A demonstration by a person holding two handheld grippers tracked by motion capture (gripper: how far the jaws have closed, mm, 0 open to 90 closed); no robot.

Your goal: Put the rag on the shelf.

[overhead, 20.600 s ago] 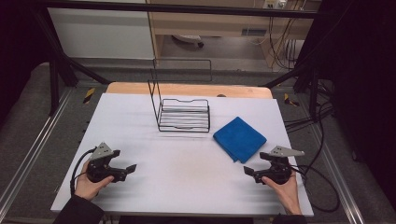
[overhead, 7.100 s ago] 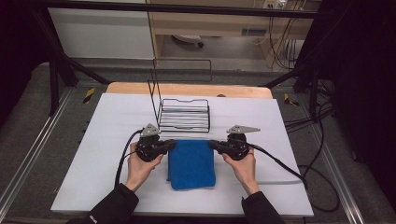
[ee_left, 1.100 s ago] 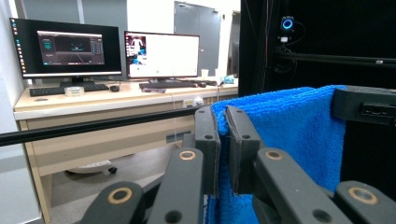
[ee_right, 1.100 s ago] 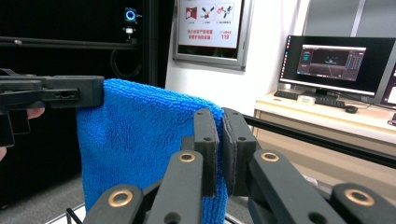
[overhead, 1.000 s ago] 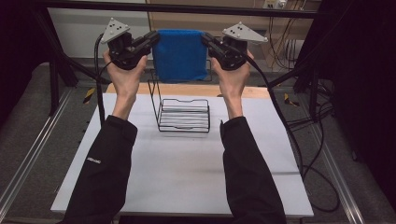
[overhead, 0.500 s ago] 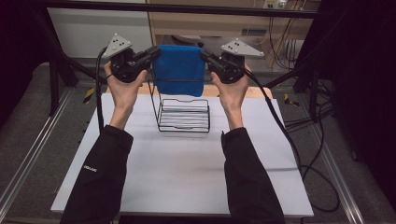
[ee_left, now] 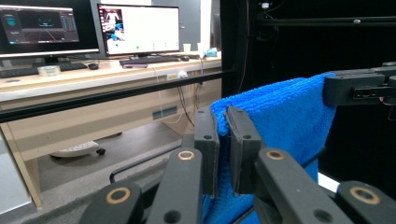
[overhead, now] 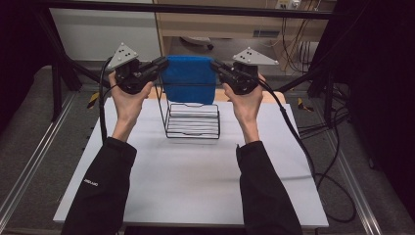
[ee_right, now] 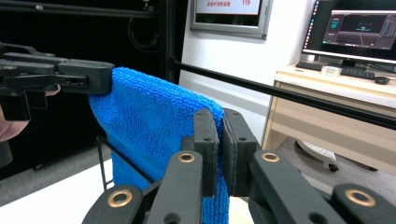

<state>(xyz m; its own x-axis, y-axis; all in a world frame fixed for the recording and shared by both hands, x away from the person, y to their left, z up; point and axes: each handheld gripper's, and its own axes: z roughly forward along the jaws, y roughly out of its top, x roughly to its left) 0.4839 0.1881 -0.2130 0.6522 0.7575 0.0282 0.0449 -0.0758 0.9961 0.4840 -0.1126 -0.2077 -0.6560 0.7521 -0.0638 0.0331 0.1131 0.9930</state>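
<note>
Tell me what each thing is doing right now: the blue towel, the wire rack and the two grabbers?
Blue towel: held up by its two top corners, hanging down over the rack's tall bar.
Wire rack: standing upright on the white table, nothing in its slots.
Left gripper: shut on the towel's corner.
Right gripper: shut on the other corner.
</note>
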